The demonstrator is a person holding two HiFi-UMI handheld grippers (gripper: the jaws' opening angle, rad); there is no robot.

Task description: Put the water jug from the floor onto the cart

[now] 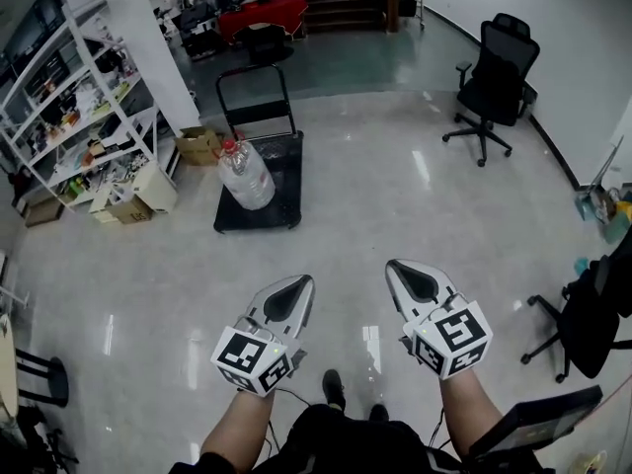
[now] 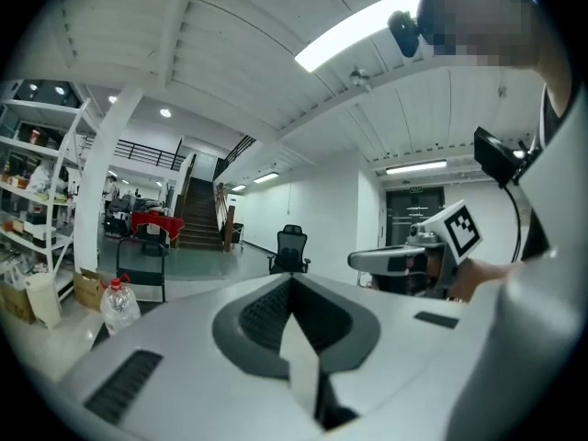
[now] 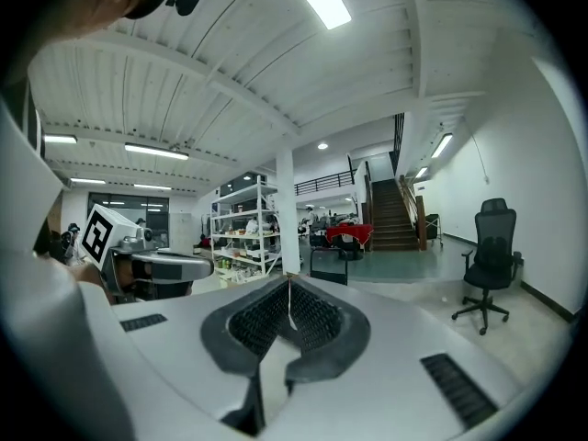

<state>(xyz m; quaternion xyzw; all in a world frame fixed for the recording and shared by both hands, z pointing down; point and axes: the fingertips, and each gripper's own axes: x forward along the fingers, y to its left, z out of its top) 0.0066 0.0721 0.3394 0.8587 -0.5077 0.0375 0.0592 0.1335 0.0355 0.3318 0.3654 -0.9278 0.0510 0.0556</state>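
- Water jug [image 1: 245, 174]: clear plastic with a red cap and a red carry loop. It stands on the left half of the black deck of the platform cart [image 1: 282, 201].
- Jug orientation: upright, long axis vertical, neck and cap on top.
- Left gripper [image 1: 297, 288]: well apart from the cart, on its near side. Jaws pressed together, holding nothing.
- Right gripper [image 1: 402, 273]: equally far from the cart. Jaws closed, empty.

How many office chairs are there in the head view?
2: the far office chair by the wall, the near office chair at the right edge, partly cut off. Others may be hidden.
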